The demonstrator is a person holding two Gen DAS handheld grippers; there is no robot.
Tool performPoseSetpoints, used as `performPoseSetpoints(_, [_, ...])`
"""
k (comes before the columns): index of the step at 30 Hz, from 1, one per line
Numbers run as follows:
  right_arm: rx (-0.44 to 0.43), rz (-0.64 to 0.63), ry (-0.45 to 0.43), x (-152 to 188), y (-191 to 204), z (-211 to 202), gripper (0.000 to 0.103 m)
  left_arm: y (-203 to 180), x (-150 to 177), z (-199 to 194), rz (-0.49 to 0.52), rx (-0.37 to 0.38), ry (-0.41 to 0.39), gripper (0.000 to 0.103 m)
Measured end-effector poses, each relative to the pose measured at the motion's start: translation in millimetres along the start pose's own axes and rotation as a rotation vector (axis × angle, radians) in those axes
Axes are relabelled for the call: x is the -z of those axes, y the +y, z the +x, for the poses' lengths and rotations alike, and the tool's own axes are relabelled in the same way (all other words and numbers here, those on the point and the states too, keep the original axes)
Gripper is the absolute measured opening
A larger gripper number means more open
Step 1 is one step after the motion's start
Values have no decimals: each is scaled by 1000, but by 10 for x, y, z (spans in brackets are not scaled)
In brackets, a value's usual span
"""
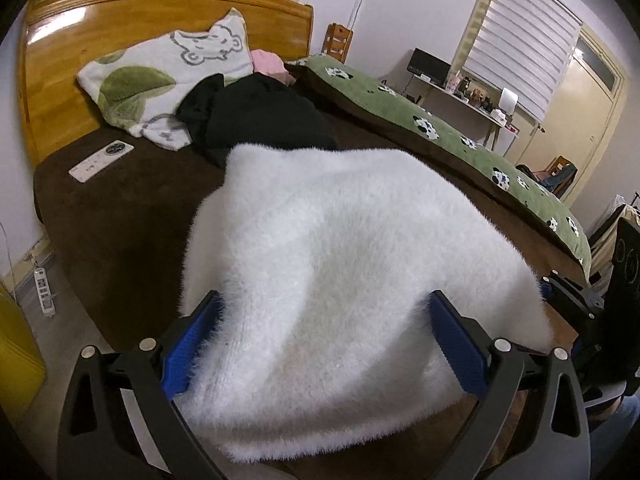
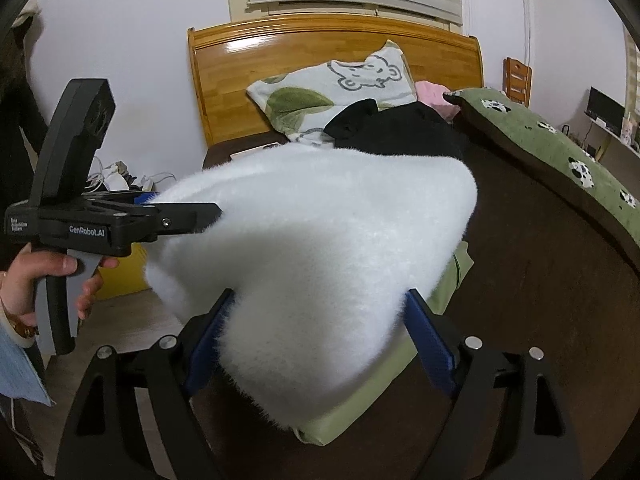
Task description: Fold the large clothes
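My L gripper jaws stand wide w/ the white fluffy garment bunched between the blue pads; can't tell if they press it. R gripper same, wide, fluff between. Garment lies on the brown bed cover, over a light-green cloth. Black clothing & pillow beyond.

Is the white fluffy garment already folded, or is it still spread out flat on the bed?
Folded, at least partly: the white fluffy garment forms a compact, thick bundle with a rounded doubled edge, lying on a green cloth, not spread flat.
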State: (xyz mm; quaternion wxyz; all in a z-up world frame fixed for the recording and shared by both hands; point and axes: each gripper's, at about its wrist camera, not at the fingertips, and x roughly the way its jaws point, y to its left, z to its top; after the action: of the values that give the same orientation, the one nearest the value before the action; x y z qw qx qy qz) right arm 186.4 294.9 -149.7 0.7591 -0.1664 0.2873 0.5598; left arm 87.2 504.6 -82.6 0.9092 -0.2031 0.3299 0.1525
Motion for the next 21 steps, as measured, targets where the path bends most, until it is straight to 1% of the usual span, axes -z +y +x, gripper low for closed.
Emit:
performPoseSetpoints(1, [13, 7, 2, 2, -9, -25, 89, -14, 0, -33, 4, -10, -11, 97])
performPoseSetpoints(3, [38, 20, 9, 10, -15, -114, 97, -60, 1, -123, 40, -45, -38, 96])
performPoseSetpoints(6, [64, 10, 3, 77, 20, -284, 97, -108, -3, -266, 82, -95, -37, 97])
performPoseSetpoints(10, [60, 28, -1, 227, 64, -523, 97, -209, 91, -593, 143, -174, -57, 97])
performPoseSetpoints(14, [56, 30, 8, 416, 201, -764, 97, -363, 214, -909, 205, -231, -61, 97])
performPoseSetpoints(16, [71, 21, 8, 534, 297, -899, 97, -468, 316, -1091, 225, -250, -66, 97])
performPoseSetpoints(19, [93, 22, 6, 715, 426, -1090, 97, -562, 454, -1255, 221, -245, -49, 97])
performPoseSetpoints(21, [101, 29, 2, 856, 506, -1226, 97, -638, 588, -1365, 219, -254, -44, 97])
